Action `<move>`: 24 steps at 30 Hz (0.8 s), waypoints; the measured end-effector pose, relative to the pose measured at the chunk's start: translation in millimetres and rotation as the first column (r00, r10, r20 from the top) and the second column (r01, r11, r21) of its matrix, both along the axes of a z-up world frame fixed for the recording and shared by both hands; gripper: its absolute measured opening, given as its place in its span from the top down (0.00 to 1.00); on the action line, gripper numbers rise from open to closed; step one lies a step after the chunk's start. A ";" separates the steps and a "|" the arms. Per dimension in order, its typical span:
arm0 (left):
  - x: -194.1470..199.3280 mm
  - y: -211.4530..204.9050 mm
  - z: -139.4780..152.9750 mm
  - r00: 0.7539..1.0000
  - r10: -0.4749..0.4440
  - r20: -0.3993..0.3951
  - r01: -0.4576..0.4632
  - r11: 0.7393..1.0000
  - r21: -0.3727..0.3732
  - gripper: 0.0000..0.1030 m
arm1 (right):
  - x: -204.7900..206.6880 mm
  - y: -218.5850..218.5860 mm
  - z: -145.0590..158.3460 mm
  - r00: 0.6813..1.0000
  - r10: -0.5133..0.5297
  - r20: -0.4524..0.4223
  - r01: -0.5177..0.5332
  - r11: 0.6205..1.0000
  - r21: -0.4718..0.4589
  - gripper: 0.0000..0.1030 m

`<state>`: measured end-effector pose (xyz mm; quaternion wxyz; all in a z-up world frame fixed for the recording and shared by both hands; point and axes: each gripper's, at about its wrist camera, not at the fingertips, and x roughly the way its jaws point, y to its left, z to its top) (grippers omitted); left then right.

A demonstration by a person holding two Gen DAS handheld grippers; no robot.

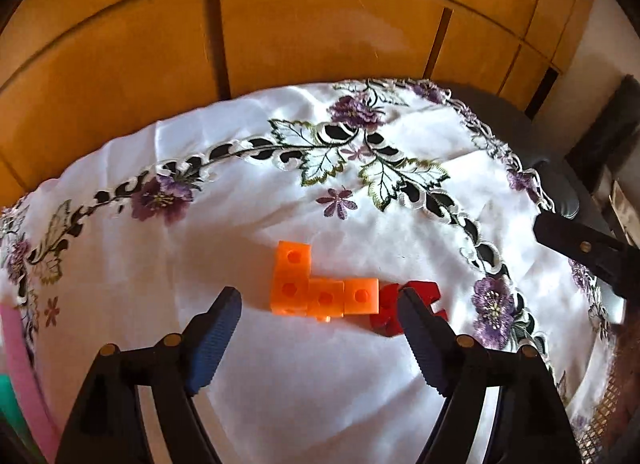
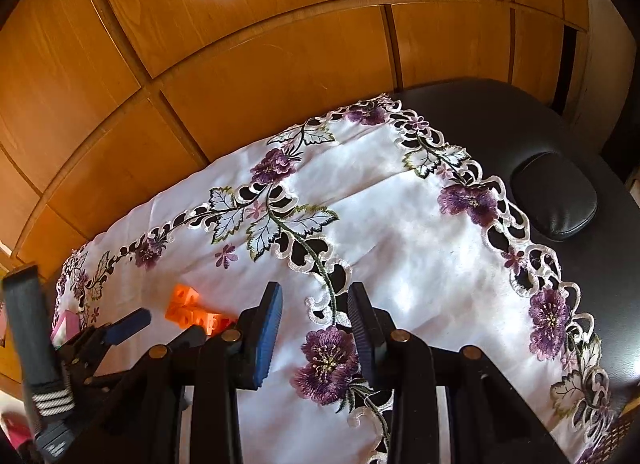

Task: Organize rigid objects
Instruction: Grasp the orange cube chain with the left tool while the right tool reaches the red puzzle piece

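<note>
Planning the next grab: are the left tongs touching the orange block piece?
Apart. The left wrist view shows white cloth between the open left tongs and the orange block piece.

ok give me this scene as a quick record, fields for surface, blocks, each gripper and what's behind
surface: white embroidered tablecloth over a dark padded table
orange blocks: joined L-shaped cluster lying on the cloth
red piece: touching the cluster's right end, partly hidden by a finger
left gripper: open, holding nothing, fingers either side of the blocks, nearer the camera
right gripper: open, holding nothing, over a purple flower
background: wooden panel doors
</note>
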<state>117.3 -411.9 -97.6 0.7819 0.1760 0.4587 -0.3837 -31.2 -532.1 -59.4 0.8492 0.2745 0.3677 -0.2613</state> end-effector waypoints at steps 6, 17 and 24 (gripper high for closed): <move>14.1 -7.8 -17.2 0.999 -0.007 -0.044 0.007 1.000 0.015 0.42 | 2.1 -0.4 -2.9 1.000 0.003 -0.012 -0.003 1.000 0.008 0.67; -28.1 60.8 1.4 0.997 0.079 -0.024 -0.081 0.993 -0.089 0.42 | 16.1 6.7 -13.8 0.992 0.112 -0.052 -0.109 0.992 0.067 0.67; -73.6 99.8 -13.3 0.993 0.095 0.064 -0.092 0.995 -0.048 0.42 | 39.3 30.6 -26.3 0.960 0.264 -0.090 -0.254 0.961 0.106 0.67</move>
